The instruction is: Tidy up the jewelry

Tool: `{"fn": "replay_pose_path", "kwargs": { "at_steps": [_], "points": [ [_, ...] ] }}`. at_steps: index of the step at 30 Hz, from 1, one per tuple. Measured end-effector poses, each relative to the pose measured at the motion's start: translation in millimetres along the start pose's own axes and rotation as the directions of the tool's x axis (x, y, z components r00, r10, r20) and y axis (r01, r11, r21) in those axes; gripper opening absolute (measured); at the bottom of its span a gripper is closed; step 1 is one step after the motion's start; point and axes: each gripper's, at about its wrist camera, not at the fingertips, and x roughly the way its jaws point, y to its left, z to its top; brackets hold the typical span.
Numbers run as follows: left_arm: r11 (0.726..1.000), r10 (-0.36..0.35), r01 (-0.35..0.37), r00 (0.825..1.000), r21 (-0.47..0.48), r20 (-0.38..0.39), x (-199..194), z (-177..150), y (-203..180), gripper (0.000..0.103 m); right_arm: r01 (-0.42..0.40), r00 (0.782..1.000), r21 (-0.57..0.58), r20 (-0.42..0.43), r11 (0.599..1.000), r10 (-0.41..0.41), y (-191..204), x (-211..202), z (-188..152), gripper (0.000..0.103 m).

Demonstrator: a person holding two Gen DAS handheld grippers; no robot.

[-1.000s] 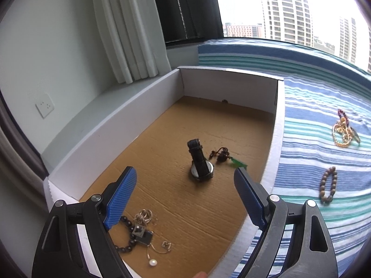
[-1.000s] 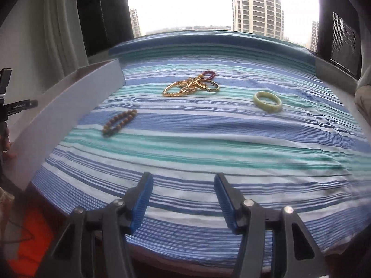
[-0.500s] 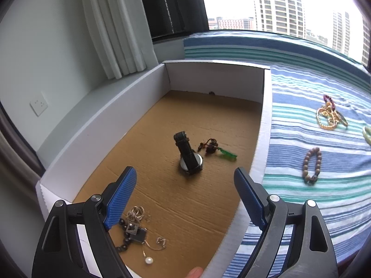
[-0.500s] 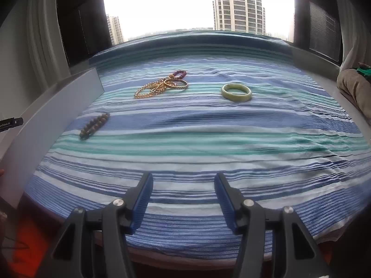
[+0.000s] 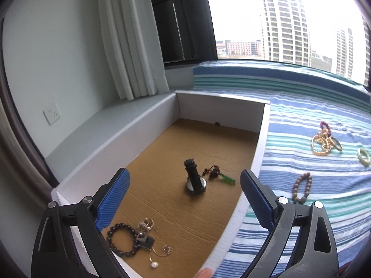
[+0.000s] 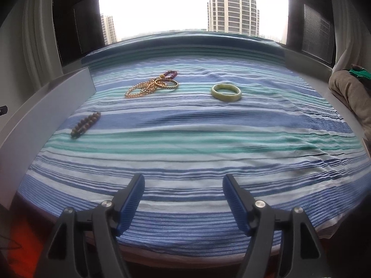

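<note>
Left wrist view: left gripper (image 5: 184, 194) hangs over the white box (image 5: 120, 139), jaws just widened, nothing between them. Box holds a black watch (image 5: 194, 180), red-and-green pendant (image 5: 216, 175), black bead bracelet (image 5: 121, 239) and a small tangle of chains. Right gripper (image 6: 183, 199) is above the striped bedspread (image 6: 197, 143), jaws just spread, empty. Wooden bead bracelet (image 6: 85, 124), gold chains (image 6: 148, 86) and jade bangle (image 6: 226, 92) lie on the bedspread, well apart from the jaws.

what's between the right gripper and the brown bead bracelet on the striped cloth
Nothing visible. The right gripper stands open and empty over bare striped cloth; the brown bead bracelet lies alone ahead to its left, beside the box wall.
</note>
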Motion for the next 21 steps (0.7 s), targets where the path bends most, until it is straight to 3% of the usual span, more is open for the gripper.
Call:
{"fn": "replay_pose_path", "kwargs": {
  "at_steps": [5,9,16,21],
  "points": [
    [0.995,-0.095,0.095,0.995,0.007,0.043,-23.0,6.5,-13.3,0.099,0.001,1.000,-0.001,-0.011,1.000,-0.001,2.4,3.2,0.0,0.071],
    [0.979,-0.202,0.202,0.979,0.009,0.037,-32.1,5.1,-28.2,0.100,0.001,1.000,-0.025,0.001,1.000,-0.001,6.7,0.1,0.5,0.071],
    [0.918,-0.394,0.395,0.918,0.030,-0.050,-32.8,-6.6,-62.4,0.100,0.016,1.000,-0.021,0.023,1.000,-0.016,2.9,-3.4,2.5,0.071],
    [0.887,-0.452,0.460,0.884,0.044,-0.115,-32.4,-18.0,-84.5,0.100,0.021,0.999,-0.013,0.025,1.000,-0.021,-1.3,-3.1,1.7,0.071]
  ]
}}
